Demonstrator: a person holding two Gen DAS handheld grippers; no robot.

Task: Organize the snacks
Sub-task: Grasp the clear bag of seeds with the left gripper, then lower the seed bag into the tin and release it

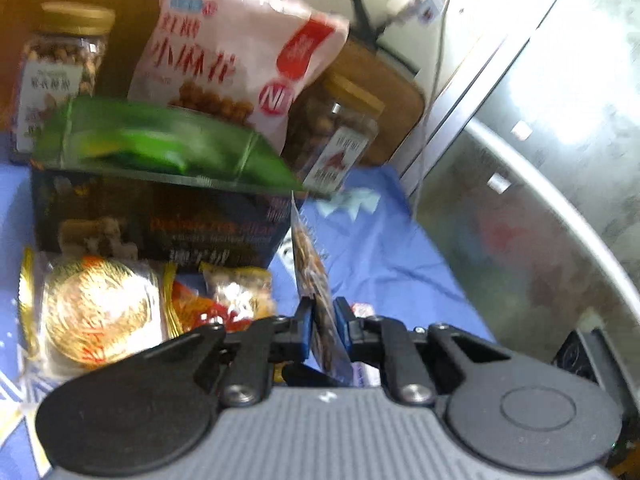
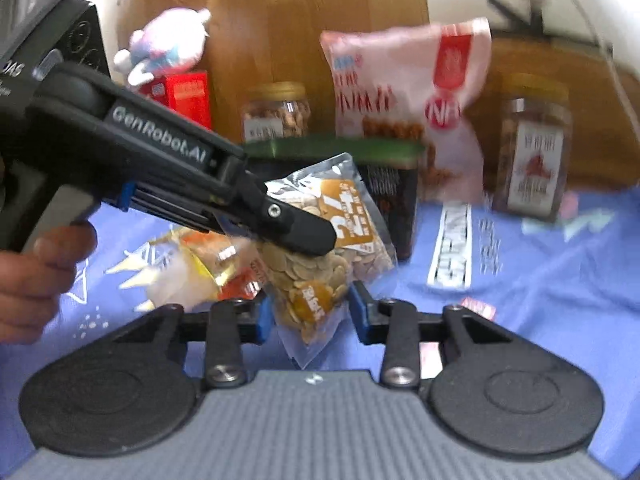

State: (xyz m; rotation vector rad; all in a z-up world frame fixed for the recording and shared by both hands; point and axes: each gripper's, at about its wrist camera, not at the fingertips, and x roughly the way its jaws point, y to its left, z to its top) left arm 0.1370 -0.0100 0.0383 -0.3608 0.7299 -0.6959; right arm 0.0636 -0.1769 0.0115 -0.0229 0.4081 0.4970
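Observation:
My left gripper (image 1: 323,328) is shut on a clear bag of pale seeds (image 1: 316,280), seen edge-on between its blue pads. In the right wrist view the same seed bag (image 2: 320,256) hangs from the left gripper (image 2: 304,236), which reaches in from the left. My right gripper (image 2: 312,316) is open, its fingers on either side of the bag's lower end without pinching it. Behind stand a dark box (image 1: 156,220) with a green packet (image 1: 160,144) on top, a pink snack bag (image 1: 236,60) and two nut jars (image 1: 60,68) (image 1: 336,140).
A round gold-wrapped snack (image 1: 96,312) and small orange packets (image 1: 224,300) lie on the blue cloth (image 1: 380,240) at left. A steel appliance (image 1: 540,160) stands at the right. A plush toy (image 2: 164,44) on a red box (image 2: 188,96) and a wooden board (image 2: 312,20) are at the back.

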